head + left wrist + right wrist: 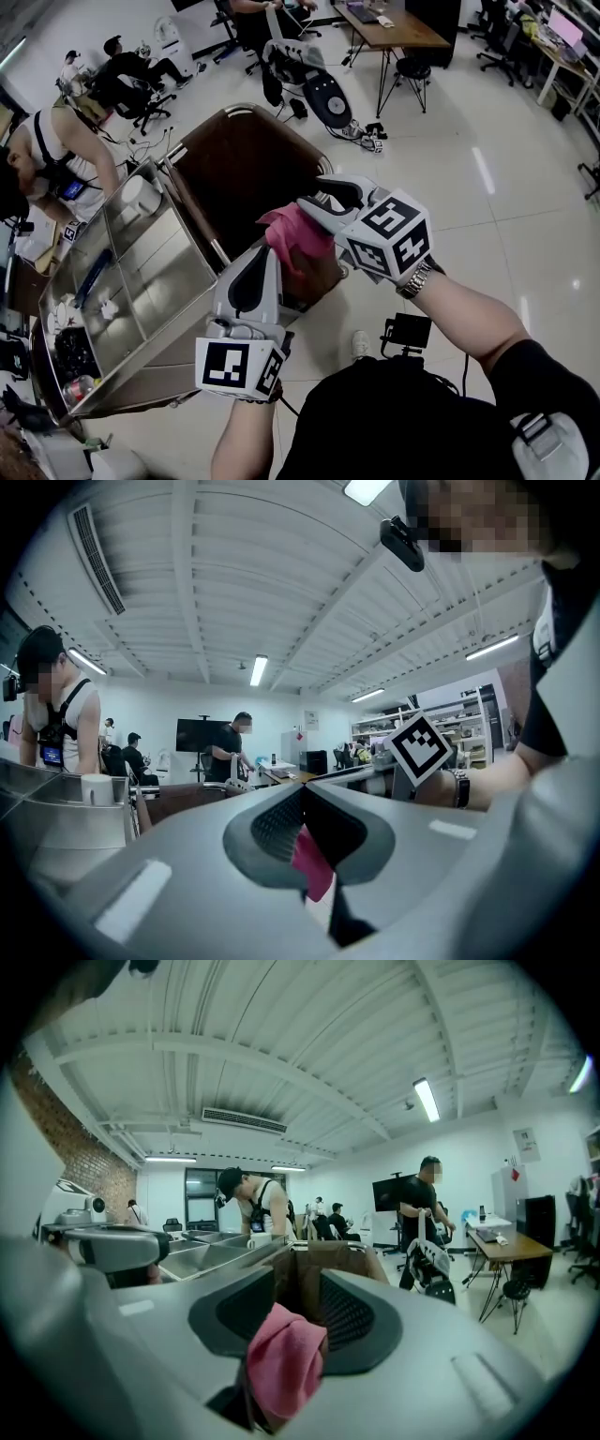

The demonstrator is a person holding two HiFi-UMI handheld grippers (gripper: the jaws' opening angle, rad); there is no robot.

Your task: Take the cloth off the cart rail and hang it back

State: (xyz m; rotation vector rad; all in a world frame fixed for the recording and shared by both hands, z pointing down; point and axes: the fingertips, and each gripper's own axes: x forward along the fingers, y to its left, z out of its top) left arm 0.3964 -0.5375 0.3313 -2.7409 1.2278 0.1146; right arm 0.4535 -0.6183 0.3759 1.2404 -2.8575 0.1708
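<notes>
A bunched pink cloth hangs in the air over the near corner of the cart's brown bag. Both grippers grip it. My left gripper comes up from below and is shut on the cloth's left side; in the left gripper view a pink fold sits pinched between its jaws. My right gripper reaches in from the right and is shut on a thick wad of the cloth. The cart's chrome rail curves round the far end of the bag, with nothing hanging on it.
The cart's steel trays lie to the left, holding a white cup and small items. A person stands at the cart's far left side. Chairs, a desk and a folded stroller stand beyond on the shiny floor.
</notes>
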